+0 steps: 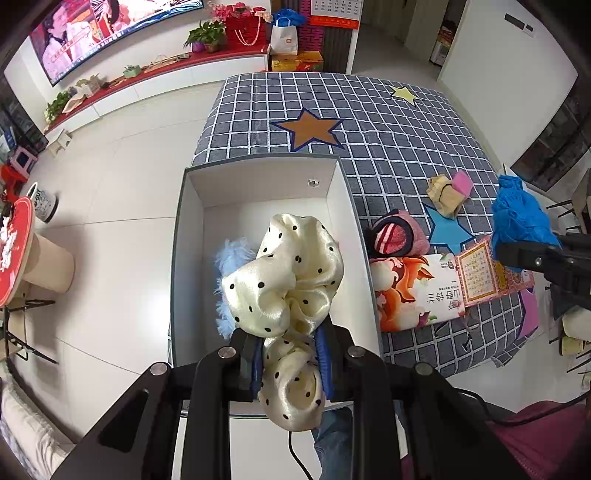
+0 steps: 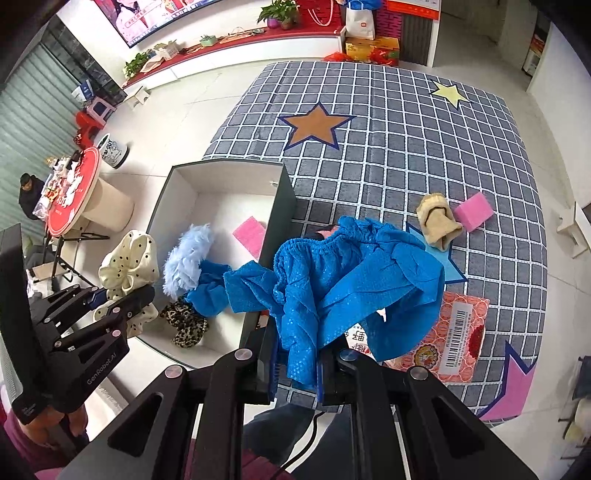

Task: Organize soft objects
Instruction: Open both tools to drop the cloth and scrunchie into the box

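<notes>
Television [image 1: 92, 29], potted plant [image 1: 205, 35], red round table [image 2: 74, 188]

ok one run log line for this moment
left gripper: shut on cream scrunchie over box | right gripper: shut on blue cloth

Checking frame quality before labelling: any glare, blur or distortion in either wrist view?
Left wrist: heavy fisheye bending at the edges, dark corner vignetting; satin sheen on the polka-dot scrunchie held by the left gripper; white box interior bright but readable. Right wrist: same barrel distortion; blue cloth in the right gripper sharp; floor shows soft glare.
</notes>
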{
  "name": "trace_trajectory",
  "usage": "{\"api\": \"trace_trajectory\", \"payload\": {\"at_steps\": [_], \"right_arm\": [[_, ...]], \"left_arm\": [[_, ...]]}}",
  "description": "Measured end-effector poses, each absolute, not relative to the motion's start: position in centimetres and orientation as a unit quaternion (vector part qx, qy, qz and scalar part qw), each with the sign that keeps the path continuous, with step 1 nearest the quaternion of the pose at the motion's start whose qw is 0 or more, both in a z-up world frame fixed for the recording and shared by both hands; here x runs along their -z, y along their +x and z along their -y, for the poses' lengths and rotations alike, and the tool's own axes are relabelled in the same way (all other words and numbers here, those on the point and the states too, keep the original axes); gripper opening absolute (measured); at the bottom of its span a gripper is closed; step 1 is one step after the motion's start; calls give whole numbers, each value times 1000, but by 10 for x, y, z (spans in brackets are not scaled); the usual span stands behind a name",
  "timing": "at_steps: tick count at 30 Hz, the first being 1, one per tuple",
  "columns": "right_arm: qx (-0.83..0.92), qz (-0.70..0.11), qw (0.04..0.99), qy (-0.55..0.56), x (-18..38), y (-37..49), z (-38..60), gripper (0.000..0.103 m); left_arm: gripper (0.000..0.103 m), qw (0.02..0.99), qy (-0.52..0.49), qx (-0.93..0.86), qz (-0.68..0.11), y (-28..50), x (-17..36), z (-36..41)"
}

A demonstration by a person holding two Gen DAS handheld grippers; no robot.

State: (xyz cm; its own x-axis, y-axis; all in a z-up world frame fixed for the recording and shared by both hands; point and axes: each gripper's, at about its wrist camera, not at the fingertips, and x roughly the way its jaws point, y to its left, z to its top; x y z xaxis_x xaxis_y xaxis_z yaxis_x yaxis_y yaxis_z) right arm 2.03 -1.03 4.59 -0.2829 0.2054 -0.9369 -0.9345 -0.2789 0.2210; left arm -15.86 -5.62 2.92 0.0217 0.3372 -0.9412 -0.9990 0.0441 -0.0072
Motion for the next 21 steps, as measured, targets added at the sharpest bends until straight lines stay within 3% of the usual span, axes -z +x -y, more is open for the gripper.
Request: {"api": "trace_trajectory", "payload": {"at_steps": [21], "right_arm": [[-685, -412, 412, -437, -49, 1, 8, 14]], "left_arm": [[26, 582, -411, -570, -409, -178, -24, 54]]}}
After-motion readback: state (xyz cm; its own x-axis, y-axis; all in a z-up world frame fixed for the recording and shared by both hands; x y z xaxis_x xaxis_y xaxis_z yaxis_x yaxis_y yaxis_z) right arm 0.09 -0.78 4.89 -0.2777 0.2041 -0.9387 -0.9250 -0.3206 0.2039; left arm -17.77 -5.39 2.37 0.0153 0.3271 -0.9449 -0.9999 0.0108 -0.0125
